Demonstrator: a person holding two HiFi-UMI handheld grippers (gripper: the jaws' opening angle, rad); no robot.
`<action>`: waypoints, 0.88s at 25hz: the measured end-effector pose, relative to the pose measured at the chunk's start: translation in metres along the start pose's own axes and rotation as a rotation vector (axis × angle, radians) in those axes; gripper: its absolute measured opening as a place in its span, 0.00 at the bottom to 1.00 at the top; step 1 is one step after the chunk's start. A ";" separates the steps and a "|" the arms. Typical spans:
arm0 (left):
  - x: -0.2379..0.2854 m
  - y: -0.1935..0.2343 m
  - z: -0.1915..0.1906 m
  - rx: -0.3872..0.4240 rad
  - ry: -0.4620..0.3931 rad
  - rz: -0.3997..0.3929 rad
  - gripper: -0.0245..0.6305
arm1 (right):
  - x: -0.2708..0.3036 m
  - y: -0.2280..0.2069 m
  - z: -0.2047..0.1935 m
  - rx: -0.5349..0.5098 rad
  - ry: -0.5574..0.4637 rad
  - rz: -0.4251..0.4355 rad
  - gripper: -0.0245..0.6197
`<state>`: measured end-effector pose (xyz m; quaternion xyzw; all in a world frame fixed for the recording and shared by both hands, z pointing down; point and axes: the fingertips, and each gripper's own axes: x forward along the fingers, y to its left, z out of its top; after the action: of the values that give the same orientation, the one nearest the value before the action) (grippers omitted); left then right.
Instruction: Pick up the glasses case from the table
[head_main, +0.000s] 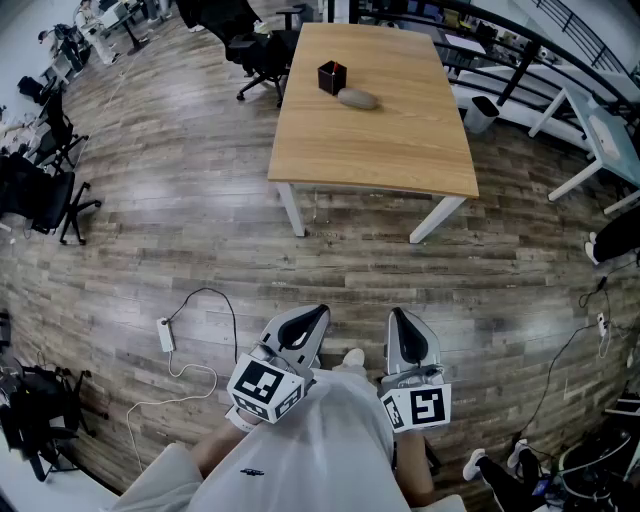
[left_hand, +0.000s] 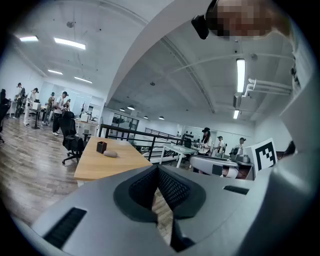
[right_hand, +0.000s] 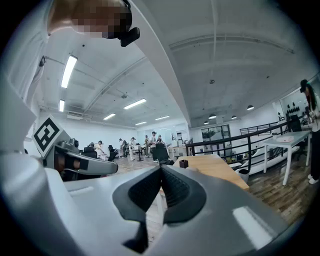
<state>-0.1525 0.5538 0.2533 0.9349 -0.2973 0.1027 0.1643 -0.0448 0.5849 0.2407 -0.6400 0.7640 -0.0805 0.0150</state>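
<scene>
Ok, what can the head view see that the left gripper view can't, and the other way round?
Only the head view: the white power strip on the floor, and the left gripper and right gripper seen from above. Only the left gripper view: ceiling lights, people far off, and the left tongs shut with nothing in them. Both: the wooden table, with the dark box and the grey glasses case side by side on it.
</scene>
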 end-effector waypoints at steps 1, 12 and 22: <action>-0.002 0.002 0.001 0.001 -0.004 -0.002 0.05 | 0.002 0.002 0.001 -0.005 0.001 -0.003 0.03; -0.013 0.043 0.006 -0.009 -0.023 -0.018 0.05 | 0.030 0.026 0.006 0.019 -0.042 -0.036 0.03; -0.025 0.103 0.008 -0.026 -0.009 -0.067 0.05 | 0.071 0.049 -0.002 0.008 -0.036 -0.116 0.03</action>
<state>-0.2324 0.4849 0.2643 0.9427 -0.2676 0.0893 0.1784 -0.1057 0.5240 0.2412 -0.6847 0.7247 -0.0729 0.0264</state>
